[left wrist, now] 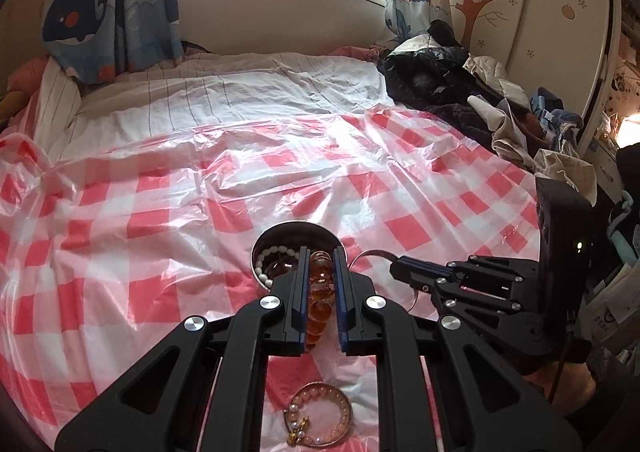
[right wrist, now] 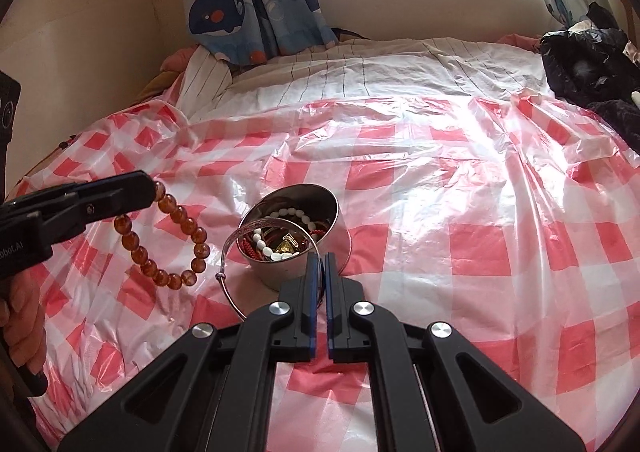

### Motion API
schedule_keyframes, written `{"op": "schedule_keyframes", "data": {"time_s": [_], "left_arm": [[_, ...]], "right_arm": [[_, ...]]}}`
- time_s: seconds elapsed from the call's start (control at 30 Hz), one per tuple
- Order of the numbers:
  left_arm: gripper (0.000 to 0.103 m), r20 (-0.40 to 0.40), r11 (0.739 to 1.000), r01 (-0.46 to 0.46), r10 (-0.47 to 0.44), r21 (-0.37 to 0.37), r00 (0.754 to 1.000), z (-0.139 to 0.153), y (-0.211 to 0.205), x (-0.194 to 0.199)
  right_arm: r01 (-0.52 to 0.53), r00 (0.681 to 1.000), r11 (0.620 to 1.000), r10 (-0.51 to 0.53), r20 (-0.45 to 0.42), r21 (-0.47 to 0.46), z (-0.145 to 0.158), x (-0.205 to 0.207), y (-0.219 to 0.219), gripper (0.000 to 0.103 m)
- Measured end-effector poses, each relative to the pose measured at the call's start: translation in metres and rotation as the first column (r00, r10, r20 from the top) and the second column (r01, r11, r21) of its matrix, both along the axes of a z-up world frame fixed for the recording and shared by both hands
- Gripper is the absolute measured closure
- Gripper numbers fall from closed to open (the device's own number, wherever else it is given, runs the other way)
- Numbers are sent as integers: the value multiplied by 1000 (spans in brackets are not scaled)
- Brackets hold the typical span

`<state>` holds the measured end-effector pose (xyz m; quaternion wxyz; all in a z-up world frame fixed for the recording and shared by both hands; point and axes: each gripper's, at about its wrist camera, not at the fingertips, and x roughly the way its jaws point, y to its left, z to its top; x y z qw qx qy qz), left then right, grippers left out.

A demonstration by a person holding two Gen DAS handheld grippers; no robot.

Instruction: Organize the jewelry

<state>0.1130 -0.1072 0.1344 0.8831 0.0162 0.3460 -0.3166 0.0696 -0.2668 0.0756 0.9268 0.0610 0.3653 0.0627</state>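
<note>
From the left wrist, the left claw is clamped on a string of round amber-brown glassy beads, just in front of the round shiny metal tin. The tin sits on the red-and-white checked plastic sheet that covers the bed. A pink bead ring with small pearls and a gold clasp lies on the sheet below the claw, close to the camera.

From the right wrist, the right claw is squeezed together on a thin silver wire bangle beside the tin, which holds white and red beads. The amber string hangs down in a loop from the left claw.

The hanging loop could swing, catch the tin's rim and tip it. The thin bangle could slip out, as so little of it is pinched.
</note>
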Motion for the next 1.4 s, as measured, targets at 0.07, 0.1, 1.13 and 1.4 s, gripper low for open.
{"op": "schedule_keyframes", "data": {"time_s": [0.07, 0.1, 1.13, 1.4], "left_arm": [[93, 1, 1000, 7, -7, -13, 1000, 1, -6, 5], [93, 1, 1000, 9, -9, -21, 1000, 1, -9, 9], [58, -103, 979, 14, 7, 204, 995, -103, 29, -54], [58, -107, 975, 18, 6, 220, 994, -120, 26, -56]], "right_arm": [[1, 1000, 1000, -1, -1, -7, 0, 3, 0, 99], [2, 1000, 1000, -2, -1, -12, 0, 6, -1, 99], [-1, 994, 1000, -2, -110, -27, -37, -39, 7, 62], [-34, 990, 999, 33, -140, -3, -51, -42, 23, 53]]}}
